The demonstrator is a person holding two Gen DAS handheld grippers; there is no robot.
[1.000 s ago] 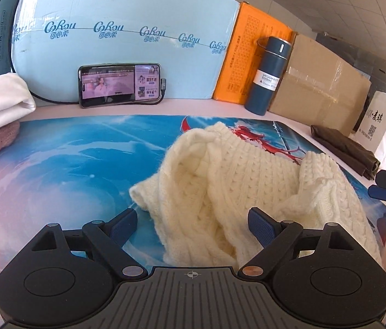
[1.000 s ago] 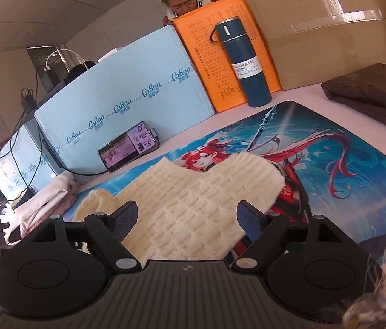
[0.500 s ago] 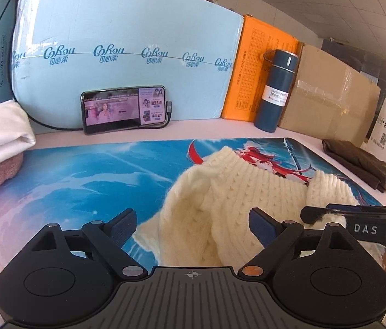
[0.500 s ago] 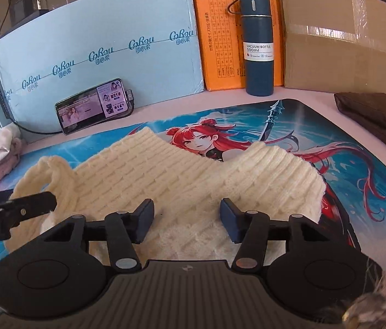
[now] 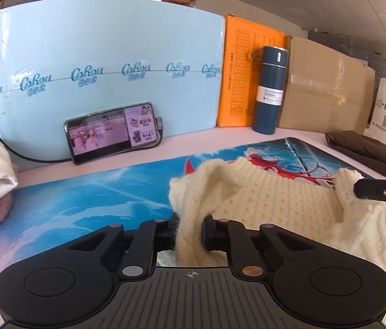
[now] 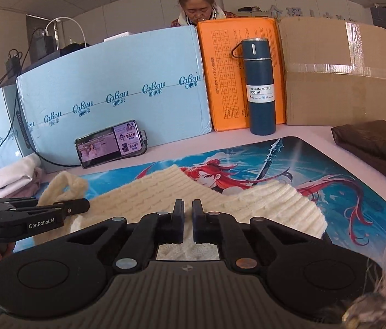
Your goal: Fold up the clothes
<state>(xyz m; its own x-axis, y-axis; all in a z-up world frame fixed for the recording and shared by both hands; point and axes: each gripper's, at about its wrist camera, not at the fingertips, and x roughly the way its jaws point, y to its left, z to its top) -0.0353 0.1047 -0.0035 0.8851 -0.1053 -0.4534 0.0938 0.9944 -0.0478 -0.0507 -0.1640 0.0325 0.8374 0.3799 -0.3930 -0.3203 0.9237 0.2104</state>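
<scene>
Sweater lies on mat, near edge lifted. Left gripper fingers pinch knit fold. Right gripper fingers nearly closed (cloth between them: cannot tell). Step: grasp for fold. Next: carry edge across evenly.

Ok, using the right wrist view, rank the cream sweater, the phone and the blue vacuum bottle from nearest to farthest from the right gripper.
1. Cream sweater: directly at the right gripper, on the mat.
2. Phone: back left, leaning on the light blue box.
3. Blue vacuum bottle: back right, upright by the orange board.
</scene>
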